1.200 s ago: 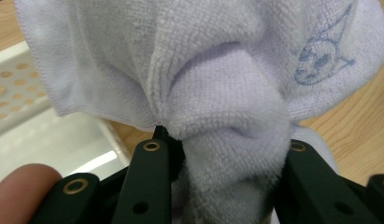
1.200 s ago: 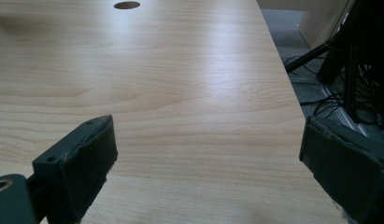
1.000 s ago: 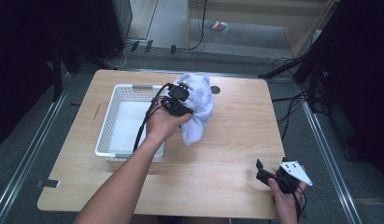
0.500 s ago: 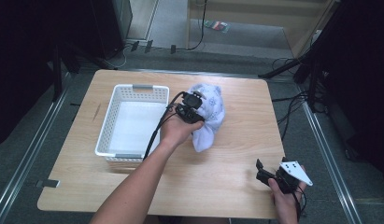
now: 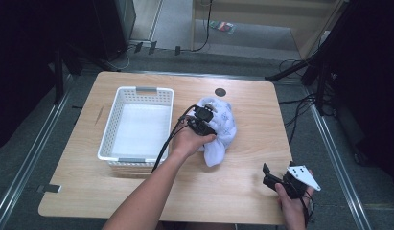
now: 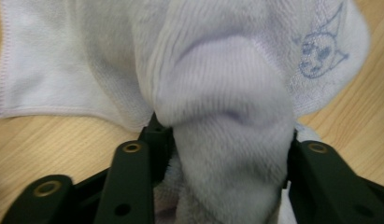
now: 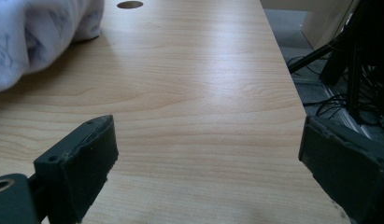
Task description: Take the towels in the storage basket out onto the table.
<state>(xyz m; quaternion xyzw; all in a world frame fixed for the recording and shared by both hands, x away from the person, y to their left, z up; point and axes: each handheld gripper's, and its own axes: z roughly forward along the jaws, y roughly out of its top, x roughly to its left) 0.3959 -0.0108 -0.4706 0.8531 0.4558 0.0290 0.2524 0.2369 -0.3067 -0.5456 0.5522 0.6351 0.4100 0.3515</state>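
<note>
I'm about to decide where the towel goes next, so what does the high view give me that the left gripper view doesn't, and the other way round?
High view alone: the white basket, with nothing in it, left of the bunched towel; the left gripper on the towel; the right gripper apart at the table's near right corner. Left gripper view alone: a thick fold of towel between its two jaws, which have just been opening, a stitched hem and a printed blue cartoon face. Both share: the pale towel lying on the wooden table, outside the basket.

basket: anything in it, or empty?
Empty. The high view shows the white basket with a bare floor; the towel lies bunched on the table beside it, outside it.
</note>
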